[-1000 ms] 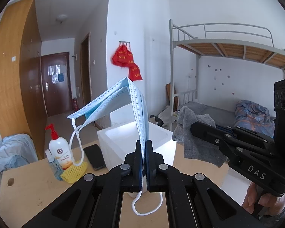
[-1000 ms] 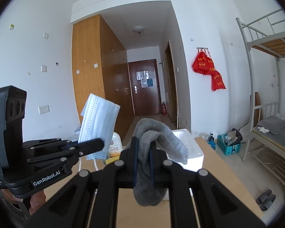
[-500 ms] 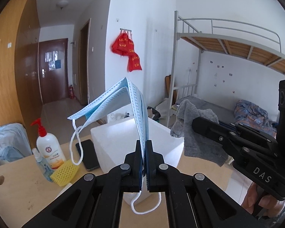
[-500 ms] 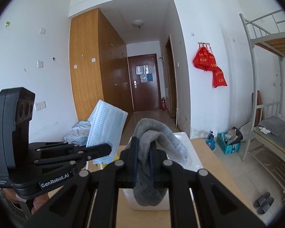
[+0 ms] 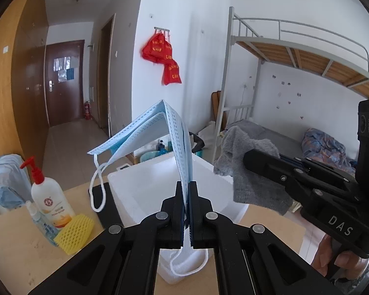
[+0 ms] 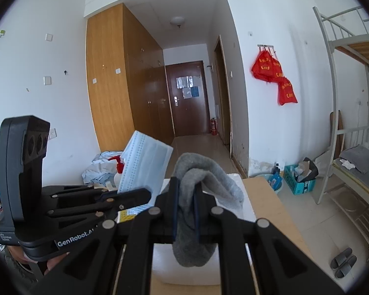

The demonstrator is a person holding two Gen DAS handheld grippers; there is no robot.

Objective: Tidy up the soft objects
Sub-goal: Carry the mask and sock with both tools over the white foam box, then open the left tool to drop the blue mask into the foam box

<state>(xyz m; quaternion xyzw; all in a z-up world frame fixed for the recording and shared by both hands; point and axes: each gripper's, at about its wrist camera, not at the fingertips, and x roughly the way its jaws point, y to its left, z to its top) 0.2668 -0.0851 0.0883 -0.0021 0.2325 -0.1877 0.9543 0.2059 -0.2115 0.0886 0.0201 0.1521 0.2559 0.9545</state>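
Observation:
My left gripper (image 5: 187,184) is shut on a folded blue face mask (image 5: 160,132), held above a white foam box (image 5: 157,186) on the wooden table; its ear loops dangle. My right gripper (image 6: 185,184) is shut on a grey sock (image 6: 204,179), also above the foam box (image 6: 243,196). In the left wrist view the right gripper (image 5: 251,156) holds the sock (image 5: 248,162) over the box's right rim. In the right wrist view the left gripper (image 6: 145,193) and the mask (image 6: 145,164) are at the left.
On the table (image 5: 19,253) left of the box stand a white pump bottle with a red top (image 5: 49,196), a small spray bottle (image 5: 39,218), a yellow mesh sponge (image 5: 73,228) and a black phone (image 5: 98,194). A bunk bed (image 5: 295,73) stands at the right.
Both grippers have come down and forward toward the foam box, which now looks larger and closer. Each still holds its item.

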